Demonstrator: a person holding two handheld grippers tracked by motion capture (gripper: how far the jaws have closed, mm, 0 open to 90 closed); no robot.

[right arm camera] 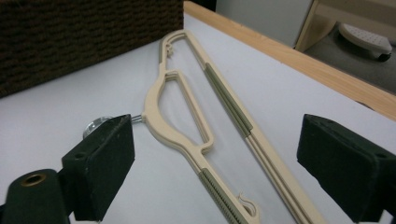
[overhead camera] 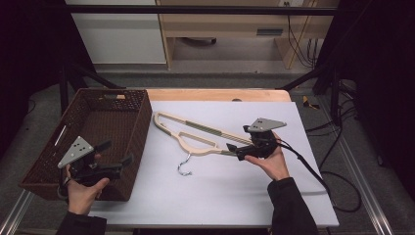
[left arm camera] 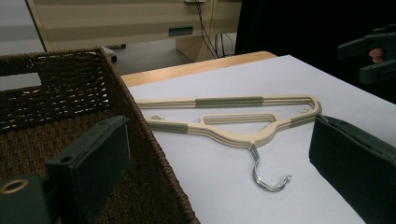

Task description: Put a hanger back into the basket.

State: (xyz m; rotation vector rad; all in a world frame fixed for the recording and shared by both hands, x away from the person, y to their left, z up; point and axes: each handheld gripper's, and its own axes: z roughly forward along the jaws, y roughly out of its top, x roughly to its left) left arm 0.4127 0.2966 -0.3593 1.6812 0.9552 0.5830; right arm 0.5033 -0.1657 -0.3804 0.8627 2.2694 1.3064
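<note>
A stack of cream plastic hangers (overhead camera: 195, 134) with grey-green grip strips lies flat on the white sheet, its metal hook (overhead camera: 184, 165) pointing toward me. My right gripper (overhead camera: 238, 147) is at the hangers' right end, open, its jaws standing on either side of the hangers (right arm camera: 187, 116) without touching them. My left gripper (overhead camera: 117, 152) hovers open and holding nothing over the near right corner of the wicker basket (overhead camera: 142, 122). In the left gripper view the hangers (left arm camera: 233, 123) and hook (left arm camera: 271, 177) lie ahead, beyond the basket rim (left arm camera: 140, 121), with the right gripper (left arm camera: 373, 56) farther off.
The dark brown wicker basket sits at the table's left with nothing inside. The white sheet (overhead camera: 293, 196) covers most of the wooden table (overhead camera: 215, 94). A black cable (overhead camera: 313, 171) trails from the right gripper over the table's right edge. Light wood furniture (overhead camera: 220, 24) stands behind.
</note>
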